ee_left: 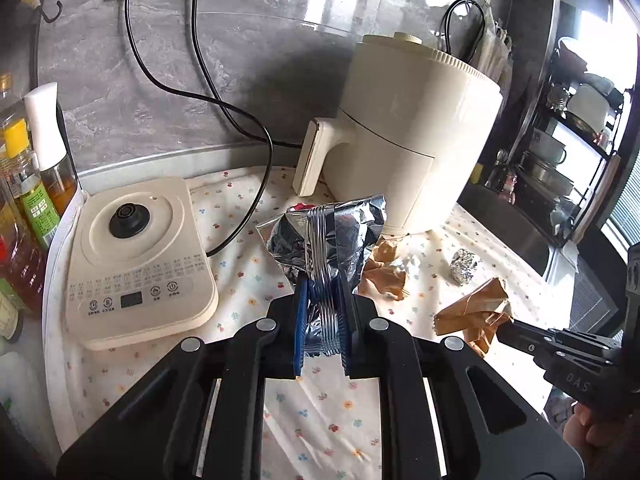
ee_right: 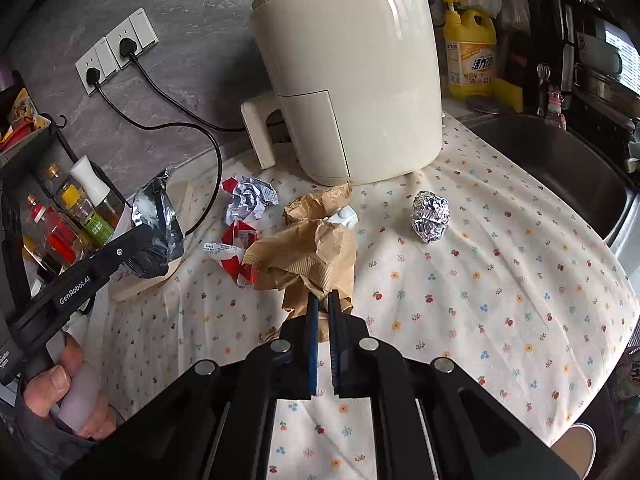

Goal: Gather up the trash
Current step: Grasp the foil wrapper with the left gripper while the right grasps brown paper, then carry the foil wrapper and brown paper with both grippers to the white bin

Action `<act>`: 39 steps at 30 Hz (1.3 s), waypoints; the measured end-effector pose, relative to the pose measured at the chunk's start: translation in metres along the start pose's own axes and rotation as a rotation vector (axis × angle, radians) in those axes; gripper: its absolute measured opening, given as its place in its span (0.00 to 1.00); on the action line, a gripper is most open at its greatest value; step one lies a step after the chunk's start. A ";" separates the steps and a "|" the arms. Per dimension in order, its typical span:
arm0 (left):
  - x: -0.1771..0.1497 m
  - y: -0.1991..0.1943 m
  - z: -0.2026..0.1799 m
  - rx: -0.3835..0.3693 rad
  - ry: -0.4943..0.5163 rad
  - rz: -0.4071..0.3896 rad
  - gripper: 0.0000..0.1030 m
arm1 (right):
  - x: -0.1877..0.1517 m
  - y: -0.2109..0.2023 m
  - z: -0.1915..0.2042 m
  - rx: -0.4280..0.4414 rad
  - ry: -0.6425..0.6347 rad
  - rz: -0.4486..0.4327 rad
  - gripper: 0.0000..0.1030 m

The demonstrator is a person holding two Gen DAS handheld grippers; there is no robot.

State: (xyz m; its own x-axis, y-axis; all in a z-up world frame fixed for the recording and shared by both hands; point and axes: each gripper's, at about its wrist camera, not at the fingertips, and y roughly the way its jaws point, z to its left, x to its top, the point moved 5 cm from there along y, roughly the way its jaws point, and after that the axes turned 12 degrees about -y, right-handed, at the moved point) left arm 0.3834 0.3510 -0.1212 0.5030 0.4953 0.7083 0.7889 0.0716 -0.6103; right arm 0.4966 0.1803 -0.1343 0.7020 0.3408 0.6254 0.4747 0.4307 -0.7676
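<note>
Down my left gripper (ee_left: 322, 312), the jaws are clamped on the sealed end of a silver snack wrapper (ee_left: 328, 236), held up off the flowered cloth (ee_left: 240, 280) so it carries clear of the cream base (ee_left: 140, 256). Down my right gripper (ee_right: 323, 312), the jaws pinch crumpled brown paper (ee_right: 308, 256). A foil ball (ee_right: 431, 217) and red-and-white wrappers (ee_right: 240, 256) lie there uncollected.

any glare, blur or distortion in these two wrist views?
Left wrist: strong fisheye bend, blown-out window at right, glare on the wall, foil bag sharp. Right wrist: same curvature, even daylight, brown paper and foil ball crisp, no motion blur.
</note>
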 end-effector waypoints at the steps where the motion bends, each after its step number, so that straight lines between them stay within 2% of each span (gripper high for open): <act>1: -0.003 -0.004 -0.003 -0.008 -0.007 0.000 0.14 | -0.004 -0.003 -0.001 0.002 0.002 0.007 0.06; 14: -0.077 -0.055 -0.062 -0.091 -0.017 0.000 0.14 | -0.074 -0.080 -0.026 -0.013 -0.003 0.013 0.06; 20: -0.119 -0.073 -0.091 -0.107 -0.013 0.034 0.14 | -0.113 -0.118 -0.055 -0.058 0.031 0.024 0.06; 30: -0.188 -0.088 -0.132 -0.120 -0.004 0.107 0.14 | -0.182 -0.158 -0.094 -0.096 0.070 0.069 0.06; 39: -0.247 -0.079 -0.196 -0.197 0.039 0.188 0.14 | -0.243 -0.203 -0.157 -0.184 0.138 0.093 0.06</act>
State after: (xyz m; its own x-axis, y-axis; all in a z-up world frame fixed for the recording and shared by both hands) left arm 0.2656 0.0534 -0.1782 0.6575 0.4501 0.6043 0.7317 -0.1901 -0.6545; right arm 0.3128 -0.1211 -0.1524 0.8070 0.2493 0.5353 0.4843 0.2392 -0.8416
